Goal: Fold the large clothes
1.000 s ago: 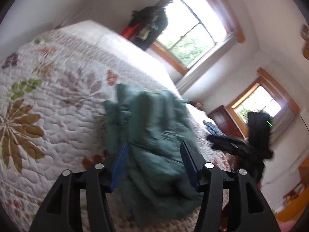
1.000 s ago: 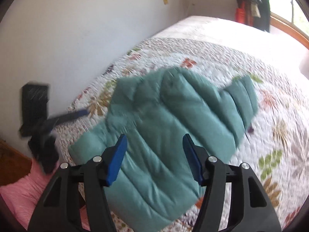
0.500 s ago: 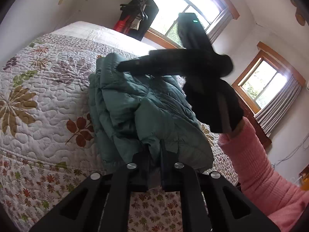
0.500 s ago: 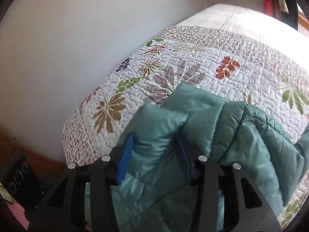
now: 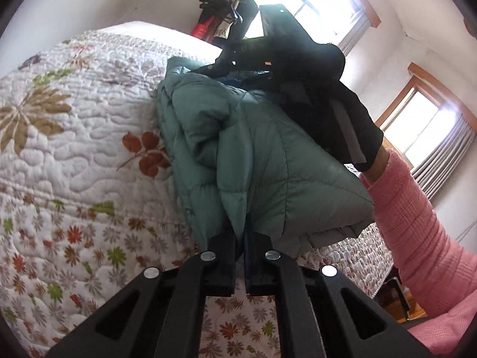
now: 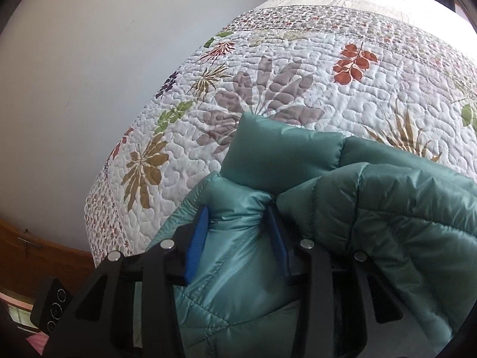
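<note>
A teal-green quilted puffer jacket [image 5: 268, 155] lies bunched on the floral bed quilt [image 5: 74, 149], hanging partly over the bed's near edge. My left gripper [image 5: 241, 238] is shut on a thin fold at the jacket's lower edge. In the right wrist view the jacket [image 6: 372, 208] fills the lower right, and my right gripper [image 6: 238, 238] is shut on a thick puffy fold that puckers between the blue pads [image 6: 198, 238]. The right gripper's black body [image 5: 298, 59] and a pink sleeve [image 5: 417, 223] show above the jacket in the left wrist view.
The quilt [image 6: 298, 89] stretches away behind the jacket, with a white wall [image 6: 89, 59] along its left side. Dark clothes hang on a rack [image 5: 226, 9] by a bright window. A second window [image 5: 423, 125] is at the right. A black device with dials [image 6: 50, 307] sits low left.
Both grippers came down from open onto the jacket. The left one shut on its lower edge, the right one closed on a fold. The jacket went from spread flat to bunched and lifted.
</note>
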Demonstrator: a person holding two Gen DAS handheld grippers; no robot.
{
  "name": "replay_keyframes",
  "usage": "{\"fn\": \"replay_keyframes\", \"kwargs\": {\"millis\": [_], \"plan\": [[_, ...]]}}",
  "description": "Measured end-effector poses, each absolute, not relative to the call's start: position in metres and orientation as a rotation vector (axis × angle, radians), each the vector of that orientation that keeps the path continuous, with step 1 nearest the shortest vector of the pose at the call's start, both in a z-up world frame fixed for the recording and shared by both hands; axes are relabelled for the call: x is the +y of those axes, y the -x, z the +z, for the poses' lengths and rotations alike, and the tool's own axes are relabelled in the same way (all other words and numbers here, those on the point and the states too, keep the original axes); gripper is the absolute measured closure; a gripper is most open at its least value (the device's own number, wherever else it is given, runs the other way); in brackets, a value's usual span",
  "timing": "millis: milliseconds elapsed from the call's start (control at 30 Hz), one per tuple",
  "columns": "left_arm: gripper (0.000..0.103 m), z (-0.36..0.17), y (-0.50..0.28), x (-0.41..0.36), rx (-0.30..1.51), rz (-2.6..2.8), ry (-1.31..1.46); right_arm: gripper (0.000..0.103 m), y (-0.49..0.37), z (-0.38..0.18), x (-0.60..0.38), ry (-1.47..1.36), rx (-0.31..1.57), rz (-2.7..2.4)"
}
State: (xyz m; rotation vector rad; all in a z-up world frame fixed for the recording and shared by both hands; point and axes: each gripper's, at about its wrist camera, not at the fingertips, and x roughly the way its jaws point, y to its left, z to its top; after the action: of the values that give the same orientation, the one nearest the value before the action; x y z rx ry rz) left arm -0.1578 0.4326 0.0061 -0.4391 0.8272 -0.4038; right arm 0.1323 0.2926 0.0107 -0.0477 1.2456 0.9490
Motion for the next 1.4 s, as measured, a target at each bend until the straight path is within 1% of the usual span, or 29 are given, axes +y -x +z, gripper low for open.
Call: {"fn": "replay_keyframes", "kwargs": {"millis": [67, 133, 233, 267, 300, 367, 400, 533, 633, 767, 900, 1000, 1133, 1300, 1333, 1367, 1400], "plan": [[0.098, 0.007, 0.159, 0.434, 0.832, -0.411, 0.440, 0.064, -0.130, 0.014, 0.288, 0.031, 1.228, 0.958], [0.094, 0.012, 0.161, 0.436, 0.841, -0.422, 0.432, 0.064, -0.126, 0.022, 0.278, 0.005, 1.209, 0.957], [0.090, 0.027, 0.164, 0.445, 0.834, -0.421, 0.410, 0.059, -0.114, 0.045, 0.253, -0.039, 1.177, 0.964], [0.089, 0.031, 0.162, 0.448, 0.824, -0.418, 0.404, 0.059, -0.108, 0.052, 0.244, -0.044, 1.171, 0.965], [0.084, 0.039, 0.163, 0.451, 0.808, -0.412, 0.395, 0.059, -0.100, 0.060, 0.234, -0.048, 1.166, 0.966], [0.080, 0.059, 0.161, 0.458, 0.747, -0.407, 0.394, 0.059, -0.083, 0.070, 0.216, -0.036, 1.159, 0.960], [0.080, 0.069, 0.159, 0.460, 0.717, -0.417, 0.400, 0.059, -0.074, 0.074, 0.208, -0.021, 1.152, 0.952], [0.078, 0.099, 0.136, 0.454, 0.636, -0.453, 0.394, 0.059, -0.034, 0.079, 0.183, 0.019, 1.161, 0.928], [0.073, 0.111, 0.102, 0.433, 0.626, -0.454, 0.300, 0.059, -0.010, 0.080, 0.172, 0.025, 1.157, 0.938], [0.072, 0.098, 0.054, 0.421, 0.708, -0.432, 0.253, 0.059, 0.012, 0.079, 0.165, 0.036, 1.137, 0.952], [0.072, 0.067, 0.025, 0.427, 0.820, -0.398, 0.243, 0.059, 0.019, 0.068, 0.164, 0.033, 1.153, 0.961], [0.072, 0.046, 0.023, 0.437, 0.867, -0.416, 0.298, 0.061, 0.015, 0.054, 0.166, 0.023, 1.173, 0.965], [0.072, 0.034, 0.031, 0.438, 0.882, -0.404, 0.303, 0.061, 0.012, 0.037, 0.170, 0.000, 1.195, 0.966], [0.073, 0.035, 0.036, 0.442, 0.898, -0.395, 0.341, 0.061, 0.015, 0.040, 0.169, -0.014, 1.177, 0.968], [0.072, 0.039, 0.038, 0.443, 0.899, -0.393, 0.351, 0.059, 0.016, 0.044, 0.166, -0.029, 1.170, 0.972], [0.066, 0.043, 0.039, 0.445, 0.897, -0.395, 0.363, 0.054, 0.015, 0.049, 0.163, -0.044, 1.161, 0.977], [0.057, 0.049, 0.042, 0.447, 0.891, -0.399, 0.380, 0.051, 0.016, 0.055, 0.158, -0.062, 1.142, 0.977]]}}
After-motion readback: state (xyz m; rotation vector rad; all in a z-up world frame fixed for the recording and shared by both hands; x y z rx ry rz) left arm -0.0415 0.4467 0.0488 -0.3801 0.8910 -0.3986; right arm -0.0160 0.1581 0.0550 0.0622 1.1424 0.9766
